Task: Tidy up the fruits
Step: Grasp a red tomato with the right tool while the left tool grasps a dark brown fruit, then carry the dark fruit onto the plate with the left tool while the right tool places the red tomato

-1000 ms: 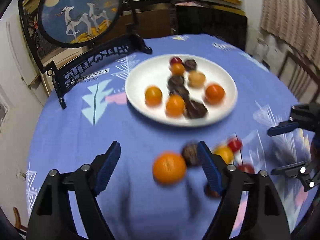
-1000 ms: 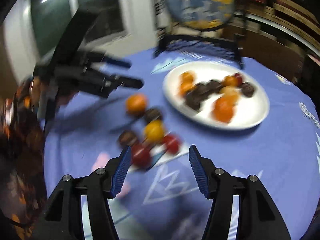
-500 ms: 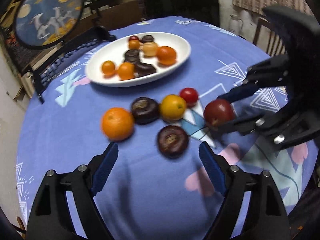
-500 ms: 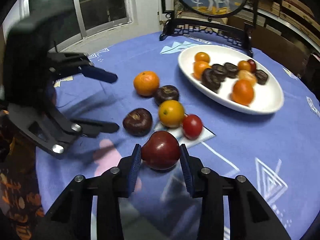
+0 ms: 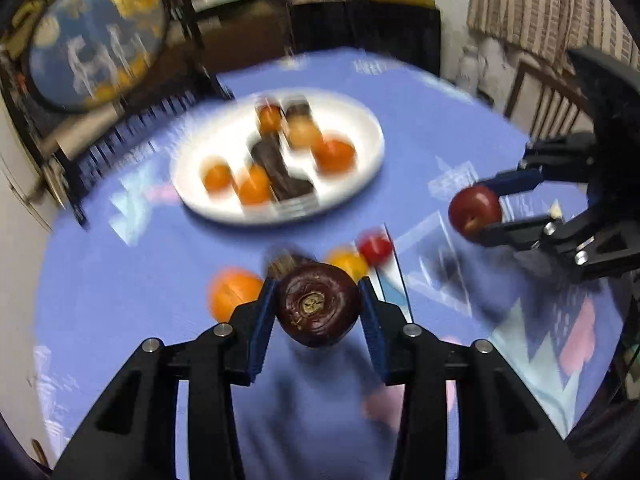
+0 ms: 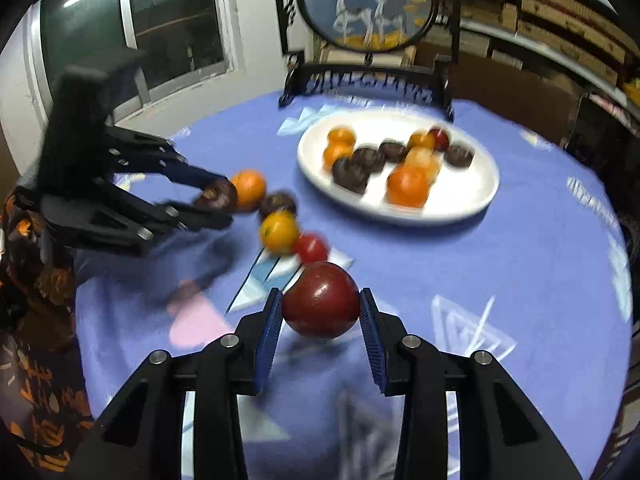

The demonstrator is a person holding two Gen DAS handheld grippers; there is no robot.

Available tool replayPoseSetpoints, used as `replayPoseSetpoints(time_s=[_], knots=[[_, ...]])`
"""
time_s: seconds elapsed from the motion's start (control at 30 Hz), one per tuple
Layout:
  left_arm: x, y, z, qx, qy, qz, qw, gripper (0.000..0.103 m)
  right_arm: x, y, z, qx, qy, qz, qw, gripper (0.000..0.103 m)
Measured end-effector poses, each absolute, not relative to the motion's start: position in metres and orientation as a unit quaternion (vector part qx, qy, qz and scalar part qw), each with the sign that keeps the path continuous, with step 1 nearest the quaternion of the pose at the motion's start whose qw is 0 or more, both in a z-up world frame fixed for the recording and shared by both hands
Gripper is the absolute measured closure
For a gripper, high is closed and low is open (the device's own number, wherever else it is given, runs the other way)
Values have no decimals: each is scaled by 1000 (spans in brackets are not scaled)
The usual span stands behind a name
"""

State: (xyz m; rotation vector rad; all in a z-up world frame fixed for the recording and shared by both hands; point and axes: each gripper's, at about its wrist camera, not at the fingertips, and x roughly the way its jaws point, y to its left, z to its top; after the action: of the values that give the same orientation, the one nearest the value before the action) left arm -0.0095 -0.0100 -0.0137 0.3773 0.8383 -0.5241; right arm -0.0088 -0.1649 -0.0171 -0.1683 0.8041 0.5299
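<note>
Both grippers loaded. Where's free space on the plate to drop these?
White plate: bare along its right and near rim, beside the big orange. The middle and left are packed with fruit. On the blue cloth, the stretch right of the red apple is open.

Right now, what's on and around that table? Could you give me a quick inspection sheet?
Surface: round table with blue patterned cloth.
Job's things: white plate holding oranges and dark fruits; loose on the cloth an orange, a dark fruit, a yellow fruit, a small red fruit.
Clutter: nothing seen.
Grippers: left gripper shut on dark purple fruit; right gripper shut on red apple.
Cables: nothing seen.
Surroundings: round deer screen on a black stand, window, shelves.
</note>
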Motion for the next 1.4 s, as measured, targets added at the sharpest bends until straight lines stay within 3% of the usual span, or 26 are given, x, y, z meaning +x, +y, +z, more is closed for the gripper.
replayPoseSetpoints(time_s=[0.13,0.3,0.73,1.3,1.33,1.37,1.4], knots=[[25,-17,37,161,349,-217,897,63,24,-171,22,-60,339,235,909,64],[82,-32,60,131,337,-183,914,63,74,-181,45,-18,308,208,928,64],[166,-48,-13,129,414,-110,894,63,162,-183,-16,33,370,152,916,64],[201,-48,-39,107,441,-85,887,62,193,-189,-46,49,401,127,906,61],[202,-48,-39,107,441,-82,887,57,194,-190,-47,50,400,126,906,60],[202,-48,-38,105,440,-78,888,42,193,-191,-46,52,397,124,908,51],[201,-47,-37,103,436,-76,891,38,191,-192,-44,54,391,121,911,45]])
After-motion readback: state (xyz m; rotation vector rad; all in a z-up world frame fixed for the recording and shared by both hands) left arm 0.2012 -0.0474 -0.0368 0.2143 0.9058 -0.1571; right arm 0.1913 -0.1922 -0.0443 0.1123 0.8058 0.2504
